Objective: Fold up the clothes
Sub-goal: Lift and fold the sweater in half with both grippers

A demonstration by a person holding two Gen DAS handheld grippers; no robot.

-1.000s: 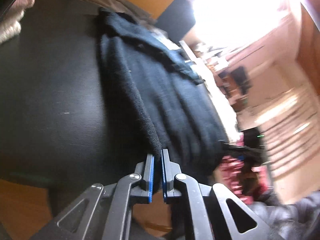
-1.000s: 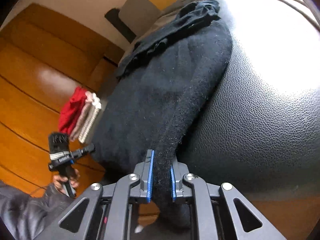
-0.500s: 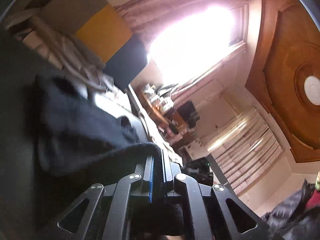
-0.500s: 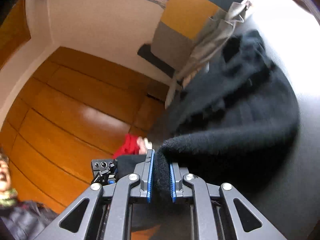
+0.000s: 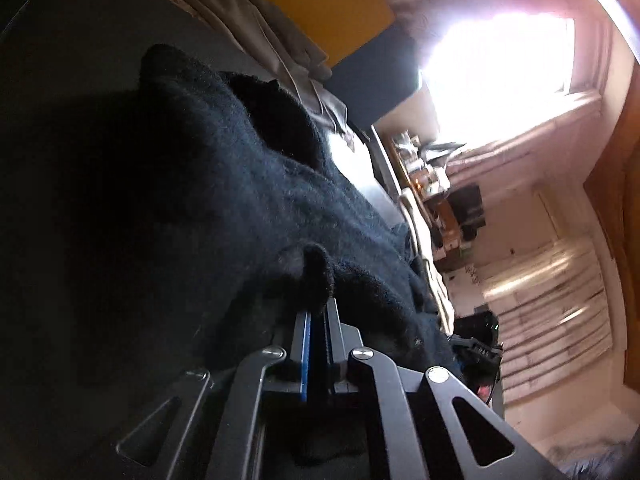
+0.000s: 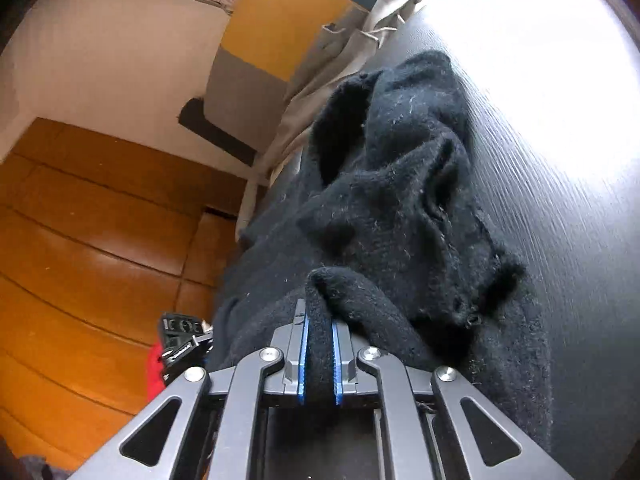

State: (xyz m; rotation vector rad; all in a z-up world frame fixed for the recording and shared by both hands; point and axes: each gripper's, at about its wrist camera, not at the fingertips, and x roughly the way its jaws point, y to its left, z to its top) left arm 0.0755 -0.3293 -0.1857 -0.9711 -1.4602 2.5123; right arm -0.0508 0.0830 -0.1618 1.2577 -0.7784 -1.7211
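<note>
Left wrist view: the left claw [image 5: 318, 312] fills the lower middle, its two blue-edged pads nearly together and clenched on a fold of the black sweater [image 5: 240, 184].
Left claw grip: a small hump of the knit stands up just past the pad tips; the cloth runs down between the pads.
Sweater, left view: bunched and partly doubled over on the dark desk [image 5: 60, 80], with a sleeve opening or neck hole gaping near its far end.
Left background: a beige cloth [image 5: 256, 16] lies at the far edge of the desk, a yellow panel [image 5: 332, 4] behind it, and a bright window [image 5: 496, 64] beyond.
Right wrist view: the right claw [image 6: 319, 320] sits low in the middle, grasping a thick roll of the same sweater [image 6: 400, 200] between its blue-edged pads.
Right claw grip: the jaws are closing, and the knit bulges over the pad tips.
Sweater, right view: heaped in folds ahead of the claw, resting on the desk [image 6: 560, 160], whose surface glares white at upper right.
Right background: wooden floor [image 6: 80, 240] at left, a red cloth [image 6: 154, 372] low at left, and just above it the back of the other claw [image 6: 180, 340].
</note>
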